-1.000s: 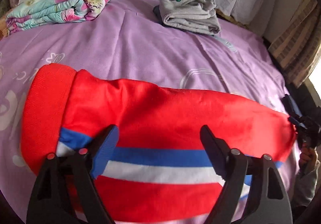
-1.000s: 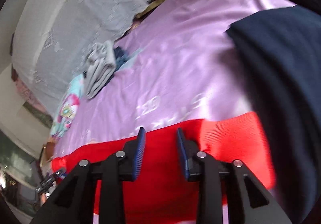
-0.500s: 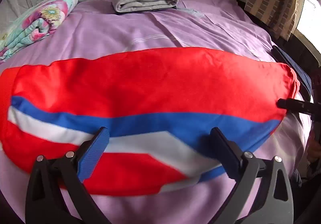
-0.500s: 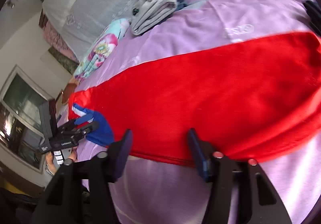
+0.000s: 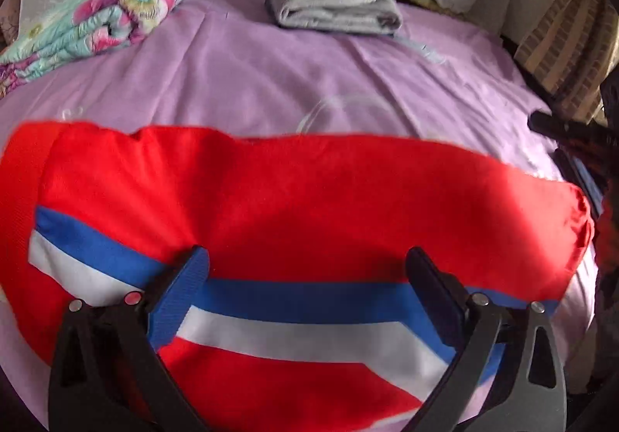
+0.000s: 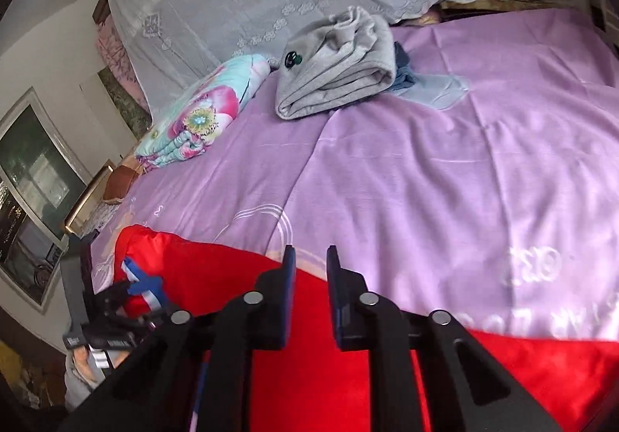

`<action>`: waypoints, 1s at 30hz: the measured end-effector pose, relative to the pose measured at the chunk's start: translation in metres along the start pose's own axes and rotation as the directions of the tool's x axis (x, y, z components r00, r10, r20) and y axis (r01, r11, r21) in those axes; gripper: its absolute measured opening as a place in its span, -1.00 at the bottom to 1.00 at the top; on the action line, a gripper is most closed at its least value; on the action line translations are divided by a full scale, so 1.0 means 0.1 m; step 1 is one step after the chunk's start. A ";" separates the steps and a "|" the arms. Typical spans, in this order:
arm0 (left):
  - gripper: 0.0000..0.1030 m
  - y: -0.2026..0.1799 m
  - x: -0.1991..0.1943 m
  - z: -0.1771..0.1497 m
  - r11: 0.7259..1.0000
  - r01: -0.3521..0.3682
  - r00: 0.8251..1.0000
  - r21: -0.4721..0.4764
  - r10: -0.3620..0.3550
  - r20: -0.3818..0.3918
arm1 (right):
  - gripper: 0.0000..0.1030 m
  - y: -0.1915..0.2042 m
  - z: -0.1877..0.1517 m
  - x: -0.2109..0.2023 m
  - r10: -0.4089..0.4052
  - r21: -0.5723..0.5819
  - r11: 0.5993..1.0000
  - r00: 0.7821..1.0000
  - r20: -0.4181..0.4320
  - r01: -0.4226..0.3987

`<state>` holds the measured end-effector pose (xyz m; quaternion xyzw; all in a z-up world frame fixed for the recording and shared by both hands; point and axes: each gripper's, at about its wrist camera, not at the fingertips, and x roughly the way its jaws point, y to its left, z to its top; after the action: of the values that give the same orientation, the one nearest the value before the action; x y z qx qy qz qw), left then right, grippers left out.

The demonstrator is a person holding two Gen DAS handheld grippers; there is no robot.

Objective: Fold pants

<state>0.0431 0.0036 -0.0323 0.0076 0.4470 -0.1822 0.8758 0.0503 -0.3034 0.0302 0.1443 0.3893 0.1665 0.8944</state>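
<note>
I see the pants (image 5: 309,207) lying across the near bed (image 5: 240,84); behind them, a folded quilt (image 5: 96,18) far left, a folded garment (image 5: 332,2) to its right.

Bare lilac bedsheet (image 5: 271,84) is left open beyond the red trousers (image 5: 309,192); its far edge is blocked by a folded grey garment (image 5: 332,2) and a floral quilt (image 5: 96,22).

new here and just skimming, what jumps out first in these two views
The bright red pants with blue and white stripes fill the near part of the purple bedspread. Behind, near the headboard, lie folded grey clothes and a floral quilt to their left.
</note>
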 end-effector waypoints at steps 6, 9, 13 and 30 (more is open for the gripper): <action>0.92 -0.04 -0.08 -0.08 1.000 -0.009 0.999 0.021 0.008 0.047 | -0.74 0.30 0.23 0.99 0.010 -0.042 0.999 0.985 -0.172 -0.017; 0.92 -0.02 -0.09 -0.09 1.000 0.006 0.999 0.015 -0.007 0.052 | -0.77 0.44 0.08 1.12 0.038 -0.067 0.996 0.971 -0.237 -0.055; 0.92 0.00 -0.09 -0.08 1.000 0.028 0.998 0.005 -0.028 0.059 | -0.77 0.66 -0.26 0.78 0.056 -0.140 0.986 0.976 -0.210 -0.087; 0.92 0.04 -0.09 -0.07 0.998 0.063 0.996 -0.019 -0.061 0.066 | 0.09 0.54 -0.05 0.61 0.212 0.011 0.977 0.955 -0.209 -0.215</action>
<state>0.0344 0.0118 -0.0300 -0.0214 0.4199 -0.2048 0.8839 0.0757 -0.2286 0.0087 0.1620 0.4622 0.2785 0.8262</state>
